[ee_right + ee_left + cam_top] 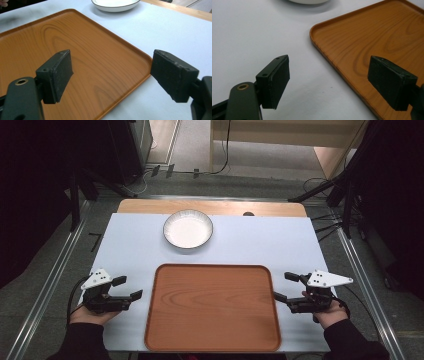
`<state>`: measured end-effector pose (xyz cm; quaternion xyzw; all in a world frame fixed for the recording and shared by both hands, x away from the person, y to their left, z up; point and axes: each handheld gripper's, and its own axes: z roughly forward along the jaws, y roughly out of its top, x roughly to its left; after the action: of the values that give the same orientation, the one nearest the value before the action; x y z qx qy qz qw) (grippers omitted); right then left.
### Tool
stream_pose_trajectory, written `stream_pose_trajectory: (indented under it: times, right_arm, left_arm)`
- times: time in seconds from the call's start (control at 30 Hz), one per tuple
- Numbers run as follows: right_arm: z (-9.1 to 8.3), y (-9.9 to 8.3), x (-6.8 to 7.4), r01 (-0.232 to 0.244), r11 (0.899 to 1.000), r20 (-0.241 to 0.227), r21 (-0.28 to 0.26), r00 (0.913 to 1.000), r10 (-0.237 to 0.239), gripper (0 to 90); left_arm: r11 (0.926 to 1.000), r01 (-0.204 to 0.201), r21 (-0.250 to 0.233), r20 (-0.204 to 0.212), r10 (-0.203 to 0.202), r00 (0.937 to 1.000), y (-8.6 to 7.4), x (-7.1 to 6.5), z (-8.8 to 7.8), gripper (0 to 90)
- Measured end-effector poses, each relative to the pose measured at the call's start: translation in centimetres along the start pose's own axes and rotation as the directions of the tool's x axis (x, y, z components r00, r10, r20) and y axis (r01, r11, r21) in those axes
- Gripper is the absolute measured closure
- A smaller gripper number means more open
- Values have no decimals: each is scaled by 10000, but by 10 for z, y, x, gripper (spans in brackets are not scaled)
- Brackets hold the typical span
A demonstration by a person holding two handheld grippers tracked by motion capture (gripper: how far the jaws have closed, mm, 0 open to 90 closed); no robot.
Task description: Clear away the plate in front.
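An empty wooden tray (212,305) lies on the white table cover near the front edge. Beyond it sits an empty white bowl (188,228) with a dark rim. My left gripper (127,288) rests just left of the tray, open, with nothing between its jaws. In the left gripper view the gripper (329,85) straddles the tray's rim (322,53). My right gripper (283,286) sits open at the tray's right edge. In the right gripper view that gripper (112,75) hovers over the tray's corner (143,60), and the bowl (115,5) shows at the top.
The white cover (260,240) lies over a wooden table (210,207) whose far strip is bare. Metal rails (45,285) run along both sides. Cables and stand legs (320,190) lie on the floor beyond the table.
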<state>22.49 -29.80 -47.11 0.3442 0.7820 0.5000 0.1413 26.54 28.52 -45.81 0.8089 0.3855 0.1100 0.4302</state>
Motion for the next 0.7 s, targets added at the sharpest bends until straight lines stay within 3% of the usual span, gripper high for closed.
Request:
stream_pose_trajectory:
  times: [0.13, 0.27, 0.4, 0.5, 0.63, 0.67, 0.7]
  right_arm:
    - [0, 0, 0, -18, 10000, -34, 57, 10000, 19, 184]
    - [0, 0, 0, -35, 10000, -58, 66, 10000, 36, 184]
    - [0, 0, 0, -50, 10000, -21, 50, 10000, 50, 184]
    - [1, 1, 0, -35, 10000, -67, 39, 10000, 35, 184]
    - [1, 1, 1, 16, 10000, -106, 53, 9999, -16, 185]
    - [1, 1, 1, 16, 10000, -106, 53, 9999, -16, 185]
    - [1, 1, 2, 2, 10000, -108, 46, 9999, -2, 185]
  left_arm:
    - [9998, -114, -139, -41, 114, 9999, 1, -1, 0, 222]
    - [9996, 121, -273, -122, -124, 9998, 3, -1, 0, 217]
    - [9987, -291, -408, -134, 285, 9995, 2, -3, -1, 273]
    - [9993, -39, -385, -36, 37, 10000, 1, -3, -1, 310]
    - [9996, -111, -272, -19, 110, 9999, 1, -4, -2, 336]
    - [9997, -58, -247, -21, 57, 10000, 1, -4, -2, 336]
    - [9999, 25, -141, -139, -27, 9999, 2, -4, 0, 278]
